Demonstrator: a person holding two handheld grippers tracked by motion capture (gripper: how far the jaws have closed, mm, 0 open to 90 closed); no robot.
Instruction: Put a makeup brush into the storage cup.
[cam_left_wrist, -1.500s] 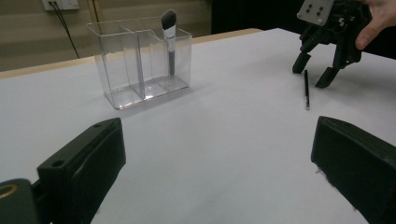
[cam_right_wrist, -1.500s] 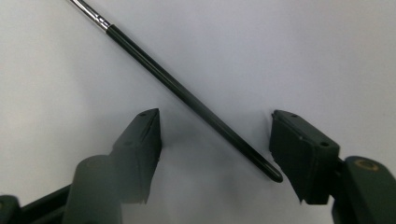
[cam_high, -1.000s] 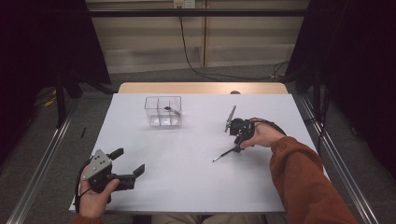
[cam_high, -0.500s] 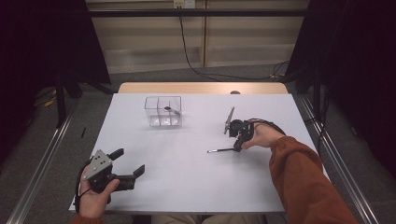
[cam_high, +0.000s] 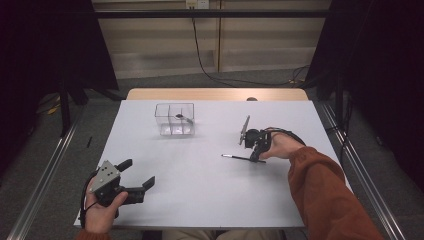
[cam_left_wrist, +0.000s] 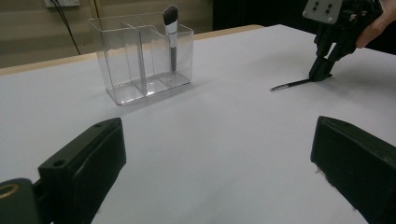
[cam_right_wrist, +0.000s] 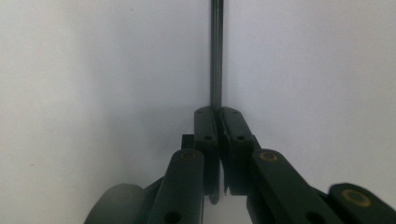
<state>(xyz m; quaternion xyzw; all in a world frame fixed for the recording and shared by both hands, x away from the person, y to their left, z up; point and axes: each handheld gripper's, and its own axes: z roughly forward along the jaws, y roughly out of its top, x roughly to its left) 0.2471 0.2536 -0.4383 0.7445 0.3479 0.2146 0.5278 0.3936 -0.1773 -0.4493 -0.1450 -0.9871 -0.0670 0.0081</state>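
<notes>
A thin black stick-like brush (cam_high: 237, 158) (cam_left_wrist: 289, 85) (cam_right_wrist: 215, 51) lies on the white table (cam_high: 200, 200), right of centre. My right gripper (cam_high: 256, 158) (cam_left_wrist: 321, 73) (cam_right_wrist: 216, 109) points down at one end of it. Its jaws have just been closing and now pinch the stick between their tips. A clear divided organiser (cam_high: 174, 119) (cam_left_wrist: 140, 60) stands at the far middle with a makeup brush (cam_high: 183, 118) (cam_left_wrist: 171, 28) upright in one compartment. My left gripper (cam_high: 139, 171) (cam_left_wrist: 215, 140) rests open at the front left, nothing between its jaws.
A wooden strip (cam_high: 215, 94) runs along the table's far edge. Metal rails (cam_high: 45, 170) flank the table on both sides. A black cable (cam_high: 210, 65) hangs down the back wall to the floor.
The right jaws have closed onto the thin brush. Its free end has swung from pointing toward the near left to lying level to the left. The left gripper has stayed put.
</notes>
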